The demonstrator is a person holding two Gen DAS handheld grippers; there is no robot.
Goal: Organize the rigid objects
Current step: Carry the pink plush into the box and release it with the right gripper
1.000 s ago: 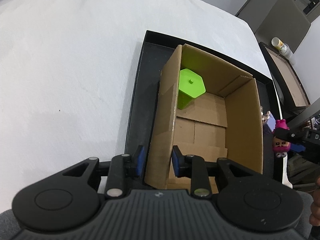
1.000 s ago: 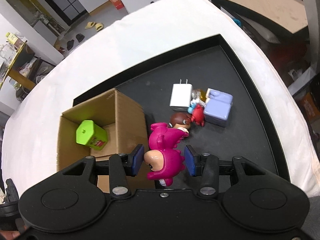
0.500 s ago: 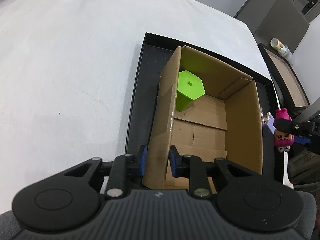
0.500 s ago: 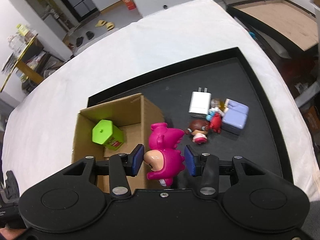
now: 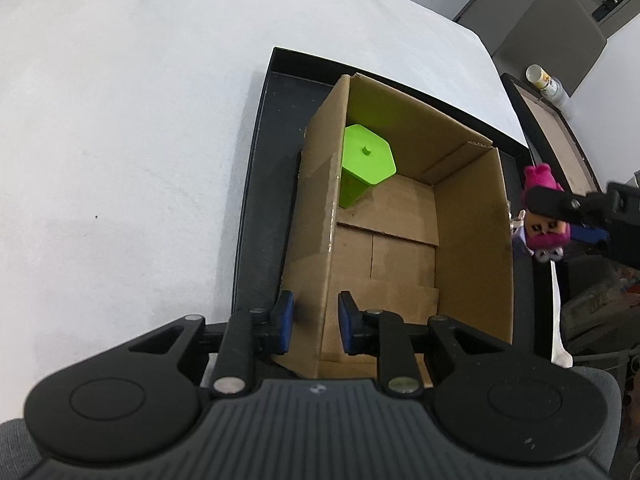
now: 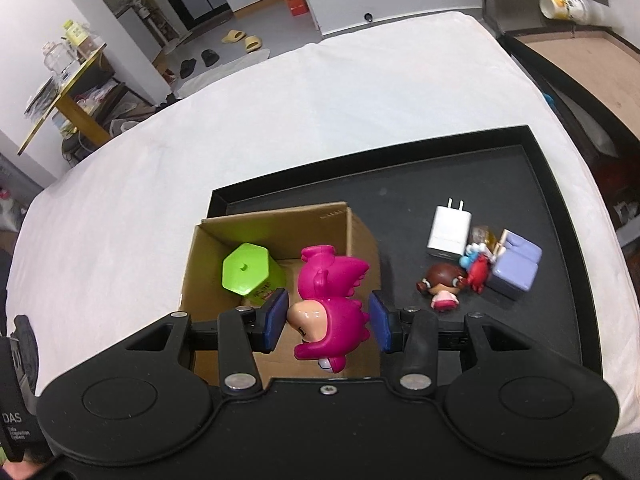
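Observation:
An open cardboard box stands in a black tray on the white table. A green hexagonal container stands inside it. My left gripper is shut on the box's near left wall. My right gripper is shut on a pink figurine, held above the box's right edge.
On the tray right of the box lie a white charger, a brown-haired doll, a red crab toy and a lilac block. A second tray with a cup stands far right.
My left gripper closed on the box wall. My right gripper rose and carried the pink figurine left, toward the box opening.

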